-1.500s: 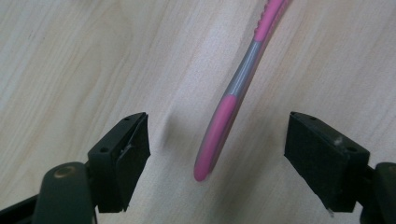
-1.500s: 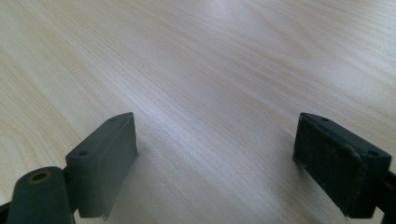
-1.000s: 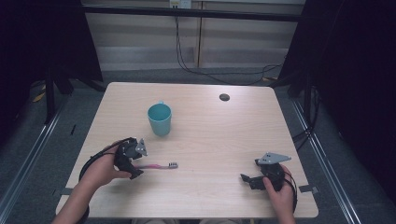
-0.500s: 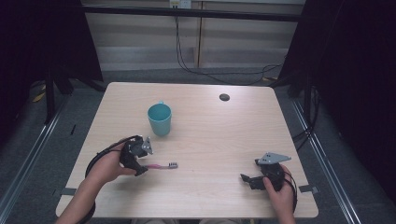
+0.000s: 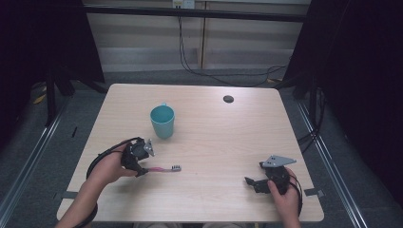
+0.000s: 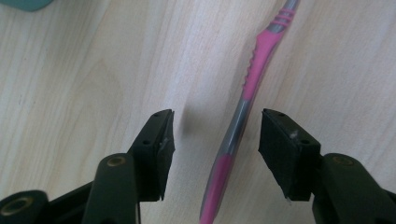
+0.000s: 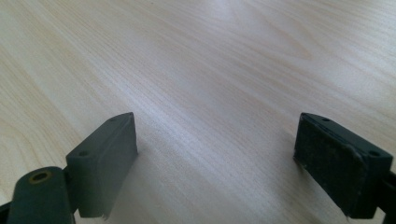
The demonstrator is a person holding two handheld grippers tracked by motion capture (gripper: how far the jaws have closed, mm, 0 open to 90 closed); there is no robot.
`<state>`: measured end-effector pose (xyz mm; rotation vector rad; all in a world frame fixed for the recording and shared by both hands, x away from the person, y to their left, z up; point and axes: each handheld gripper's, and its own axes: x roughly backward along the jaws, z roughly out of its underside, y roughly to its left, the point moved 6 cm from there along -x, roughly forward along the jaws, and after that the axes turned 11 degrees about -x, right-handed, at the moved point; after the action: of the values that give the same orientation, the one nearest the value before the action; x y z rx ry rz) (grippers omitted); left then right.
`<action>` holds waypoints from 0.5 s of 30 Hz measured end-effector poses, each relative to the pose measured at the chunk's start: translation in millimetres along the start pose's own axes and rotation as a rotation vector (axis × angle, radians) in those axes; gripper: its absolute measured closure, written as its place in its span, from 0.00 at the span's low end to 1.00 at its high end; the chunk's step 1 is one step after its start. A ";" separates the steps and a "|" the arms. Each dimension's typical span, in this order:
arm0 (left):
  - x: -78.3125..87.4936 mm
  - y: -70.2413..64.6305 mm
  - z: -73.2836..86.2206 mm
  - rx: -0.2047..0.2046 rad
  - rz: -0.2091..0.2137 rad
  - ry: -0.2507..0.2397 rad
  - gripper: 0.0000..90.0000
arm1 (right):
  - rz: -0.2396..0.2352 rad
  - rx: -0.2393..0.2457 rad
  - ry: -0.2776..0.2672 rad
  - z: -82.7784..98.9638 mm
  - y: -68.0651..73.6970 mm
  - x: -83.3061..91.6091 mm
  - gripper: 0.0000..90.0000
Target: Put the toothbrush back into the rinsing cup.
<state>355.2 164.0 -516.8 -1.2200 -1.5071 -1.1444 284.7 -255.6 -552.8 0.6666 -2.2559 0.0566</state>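
A pink and grey toothbrush [image 5: 164,168] lies flat on the wooden table [image 5: 214,137], bristle end to the right. My left gripper [image 5: 140,170] is down over its handle end. In the left gripper view the handle [image 6: 236,126] runs between the two pads with a gap on each side. The jaws have just been closing around it, and the pads do not touch it. My right gripper [image 5: 252,183] rests low near the table's front right, open, with bare wood [image 7: 215,130] between its pads. A teal cup [image 5: 162,121] stands upright behind the left hand.
A small dark round disc [image 5: 228,99] lies near the table's far edge. Dark frame posts and cables stand beyond the table. A corner of the teal cup [image 6: 25,3] shows at the top left of the left gripper view.
The left hand and gripper have shifted slightly right over the toothbrush handle. The right hand, the cup and the toothbrush have stayed where they were.
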 end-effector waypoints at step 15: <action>-5.3 0.3 11.4 0.024 0.029 0.035 0.62 | -0.001 -0.001 0.000 0.0 0.0 0.0 0.14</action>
<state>355.5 174.2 -524.3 -1.1958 -1.4690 -1.1201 284.7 -255.5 -552.8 0.6666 -2.2552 0.0550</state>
